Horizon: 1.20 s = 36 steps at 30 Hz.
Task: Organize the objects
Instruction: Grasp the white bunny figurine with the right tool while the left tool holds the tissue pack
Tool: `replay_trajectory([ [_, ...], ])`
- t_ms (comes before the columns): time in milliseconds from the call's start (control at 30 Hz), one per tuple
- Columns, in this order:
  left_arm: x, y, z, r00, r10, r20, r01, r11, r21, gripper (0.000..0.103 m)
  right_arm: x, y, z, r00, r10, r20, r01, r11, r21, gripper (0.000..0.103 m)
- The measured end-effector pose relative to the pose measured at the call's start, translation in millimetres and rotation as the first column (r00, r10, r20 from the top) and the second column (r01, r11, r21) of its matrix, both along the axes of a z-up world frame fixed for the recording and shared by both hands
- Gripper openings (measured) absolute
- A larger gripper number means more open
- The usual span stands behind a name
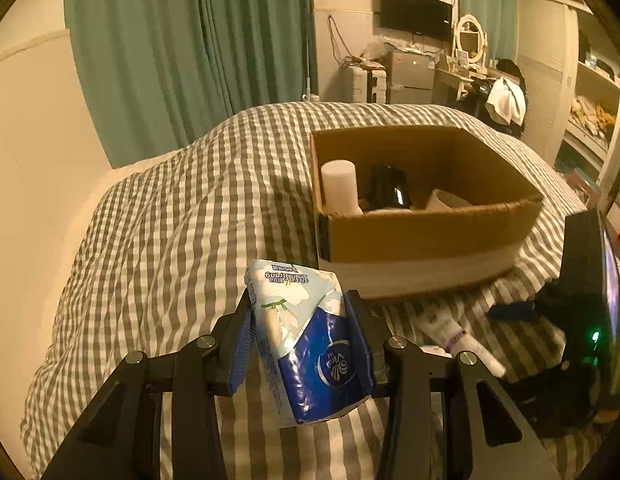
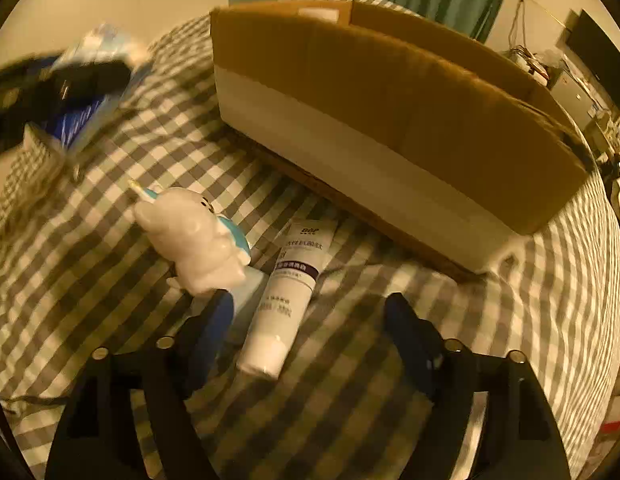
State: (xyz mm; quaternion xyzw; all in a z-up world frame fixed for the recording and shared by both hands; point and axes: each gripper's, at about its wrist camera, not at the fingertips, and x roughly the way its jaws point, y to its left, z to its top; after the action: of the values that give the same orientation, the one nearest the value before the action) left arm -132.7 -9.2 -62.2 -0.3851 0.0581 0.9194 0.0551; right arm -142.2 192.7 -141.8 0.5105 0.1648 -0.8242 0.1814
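My left gripper (image 1: pixel 298 312) is shut on a blue and white tissue pack (image 1: pixel 310 340) and holds it above the checked bed cover, short of the cardboard box (image 1: pixel 422 236). The box holds a white cylinder (image 1: pixel 340 188), a black bottle (image 1: pixel 388 188) and a white item (image 1: pixel 446 200). My right gripper (image 2: pixel 310 312) is open and empty, low over the bed. A white tube (image 2: pixel 288 292) lies between its fingers, nearer the left one. A white bear figure (image 2: pixel 194 236) stands just left of the tube. The box (image 2: pixel 390 120) is beyond them. The left gripper with the tissue pack (image 2: pixel 90 92) shows blurred at the far left.
The checked bed cover (image 1: pixel 170 220) spreads under everything, humped toward the left. In the left wrist view, the right gripper's body (image 1: pixel 582 312) is at the right edge. A wall and green curtain (image 1: pixel 170 40) stand behind the bed. Furniture and shelves fill the room's right side.
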Motion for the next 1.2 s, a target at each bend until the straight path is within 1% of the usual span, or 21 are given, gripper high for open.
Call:
replay_trajectory([
  [33,-4,0,0,1.000,0.001,0.001,-0.001,1.000,0.001,0.043,-3,-2,-3,1.000,0.002,0.007,-0.002,1.000,0.007,0.069],
  [133,-3,3,-14,1.000,-0.005,0.007,0.005,1.000,-0.009,0.043,-12,-2,-11,0.999,0.001,0.033,-0.001,1.000,0.003,0.063],
  [233,1,3,-21,1.000,0.002,0.014,-0.002,1.000,-0.008,0.043,-16,2,-16,0.998,0.005,0.070,-0.004,1.000,-0.014,0.061],
  [367,6,0,-27,1.000,0.016,0.017,-0.016,1.000,0.002,0.043,-11,-1,-16,0.998,0.035,0.055,-0.037,0.999,0.032,0.058],
  [467,13,-1,-24,1.000,0.015,0.007,-0.015,1.000,-0.004,0.043,-7,-8,-17,0.997,0.065,0.031,-0.067,0.994,0.090,0.057],
  [500,17,-2,-22,1.000,0.014,-0.001,-0.014,1.000,-0.005,0.043,-6,-10,-16,0.997,0.076,0.026,-0.078,0.991,0.111,0.053],
  [533,20,-4,-21,1.000,0.013,-0.007,-0.013,1.000,-0.002,0.043,-5,-12,-16,0.996,0.083,0.017,-0.085,0.985,0.152,0.042],
  [567,24,-5,-18,1.000,0.013,-0.011,-0.013,1.000,0.004,0.043,-4,-13,-18,0.996,0.092,0.013,-0.092,0.975,0.202,0.035],
  [600,28,-8,-16,1.000,0.013,-0.016,-0.012,1.000,0.012,0.043,-3,-15,-22,0.994,0.104,0.023,-0.107,0.962,0.250,0.030],
  [633,30,-9,-15,1.000,0.014,-0.020,-0.014,1.000,0.018,0.043,-1,-15,-25,0.993,0.113,0.027,-0.116,0.954,0.276,0.030],
  [667,31,-11,-15,1.000,0.017,-0.021,-0.017,1.000,0.022,0.044,0,-16,-26,0.993,0.113,0.023,-0.115,0.954,0.277,0.030],
  [733,32,-14,-15,1.000,0.021,-0.014,-0.021,0.999,0.027,0.044,0,-21,-28,0.994,0.113,0.006,-0.110,0.951,0.288,0.023],
  [800,33,-17,-15,1.000,0.024,-0.008,-0.024,0.999,0.022,0.044,2,-29,-31,0.993,0.118,-0.017,-0.108,0.949,0.296,0.023],
  [867,33,-20,-14,1.000,0.027,-0.004,-0.027,0.999,0.021,0.044,5,-32,-29,0.991,0.125,-0.039,-0.108,0.952,0.286,0.023],
  [933,31,-23,-10,1.000,0.023,-0.001,-0.023,1.000,0.022,0.044,8,-28,-19,0.992,0.105,-0.068,-0.085,0.965,0.248,0.022],
  [1000,28,-24,-5,1.000,0.014,-0.004,-0.014,1.000,0.023,0.044,12,-19,-2,0.993,0.083,-0.084,-0.067,0.982,0.176,0.021],
  [1067,22,-25,6,1.000,-0.002,-0.012,0.002,0.999,0.041,0.044,16,-11,13,0.992,0.062,-0.106,-0.047,0.990,0.131,0.018],
  [1100,19,-24,11,1.000,-0.008,-0.018,0.009,0.999,0.049,0.044,18,-6,24,0.991,0.055,-0.121,-0.043,0.994,0.103,0.007],
  [1133,14,-24,17,1.000,-0.013,-0.025,0.015,0.998,0.057,0.044,21,0,35,0.990,0.051,-0.131,-0.042,0.997,0.067,0.001],
  [1167,10,-23,21,0.999,-0.016,-0.029,0.018,0.998,0.060,0.044,23,6,48,0.988,0.042,-0.149,-0.039,0.999,0.027,0.001],
  [1200,3,-22,27,0.999,-0.020,-0.031,0.022,0.998,0.061,0.044,24,11,56,0.986,0.039,-0.160,-0.037,0.999,0.010,0.001],
])
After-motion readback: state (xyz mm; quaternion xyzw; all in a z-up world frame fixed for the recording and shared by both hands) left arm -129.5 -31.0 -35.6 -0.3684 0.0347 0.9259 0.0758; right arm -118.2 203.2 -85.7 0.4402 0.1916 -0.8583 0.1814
